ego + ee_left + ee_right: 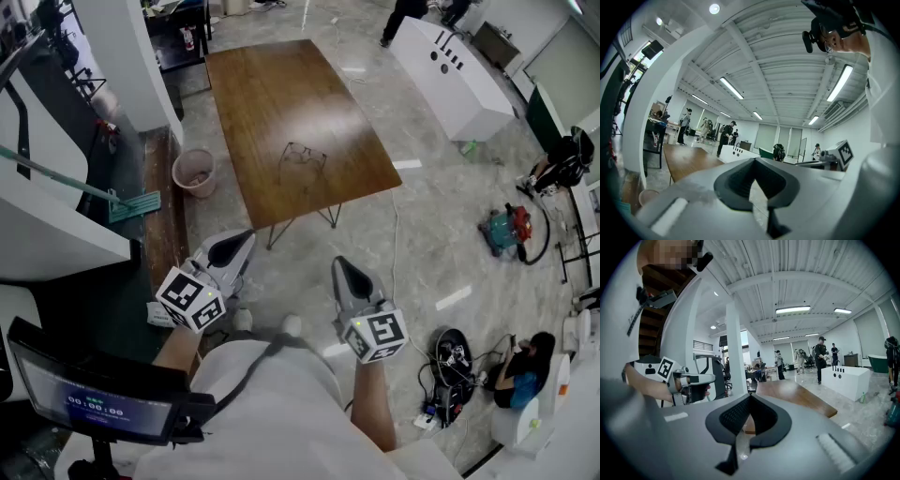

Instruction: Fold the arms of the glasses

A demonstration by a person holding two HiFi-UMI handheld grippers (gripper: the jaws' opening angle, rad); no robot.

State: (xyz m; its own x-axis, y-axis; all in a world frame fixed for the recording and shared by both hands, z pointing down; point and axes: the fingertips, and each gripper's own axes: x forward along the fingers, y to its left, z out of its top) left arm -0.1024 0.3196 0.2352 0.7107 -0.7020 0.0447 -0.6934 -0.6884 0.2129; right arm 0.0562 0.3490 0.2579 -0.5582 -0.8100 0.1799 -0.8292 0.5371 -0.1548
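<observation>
- The glasses (303, 157) lie on the brown desk (272, 94) in the upper middle of the head view, near the desk's near edge. Their arms seem unfolded.
- The left gripper (247, 236) is at lower left, held over the floor and short of the desk. Its fingers (736, 185) are closed together with nothing between them.
- The right gripper (339, 263) is at lower centre, also short of the desk. Its fingers (733, 418) are closed and hold nothing.
- Both grippers are well apart from the glasses.
- A pink bin (195, 172) stands on the floor just left of the desk.
- A white counter (450, 70) stands at upper right.
- A seated person (521, 370) is at lower right.
</observation>
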